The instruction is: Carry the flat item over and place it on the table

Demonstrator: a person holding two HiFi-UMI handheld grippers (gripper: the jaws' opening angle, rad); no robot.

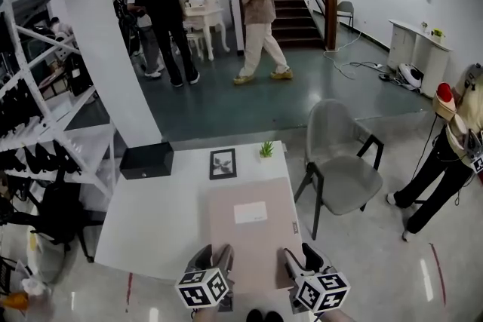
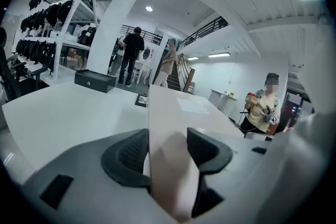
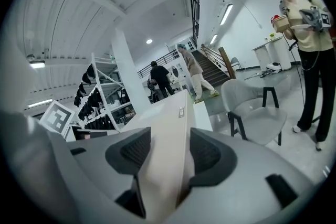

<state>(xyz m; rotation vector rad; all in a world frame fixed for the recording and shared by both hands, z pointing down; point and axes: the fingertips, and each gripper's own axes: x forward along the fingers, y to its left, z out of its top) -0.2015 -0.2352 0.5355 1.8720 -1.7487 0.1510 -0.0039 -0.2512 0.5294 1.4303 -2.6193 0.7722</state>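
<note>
A flat pinkish-beige box (image 1: 251,234) with a white label lies flat over the right part of the white table (image 1: 155,211). Both grippers hold its near edge. My left gripper (image 1: 218,258) is shut on the box's near left corner; in the left gripper view the box (image 2: 176,113) runs away between the fingers (image 2: 128,157). My right gripper (image 1: 300,260) is shut on the near right corner, and the box (image 3: 170,123) stands on edge between its pads (image 3: 205,152) in the right gripper view.
On the table's far side are a black case (image 1: 146,159), a small framed picture (image 1: 223,163) and a little green plant (image 1: 266,149). A grey chair (image 1: 341,162) stands right of the table. A white rack (image 1: 45,124) is left. People walk behind; one stands at right (image 1: 445,154).
</note>
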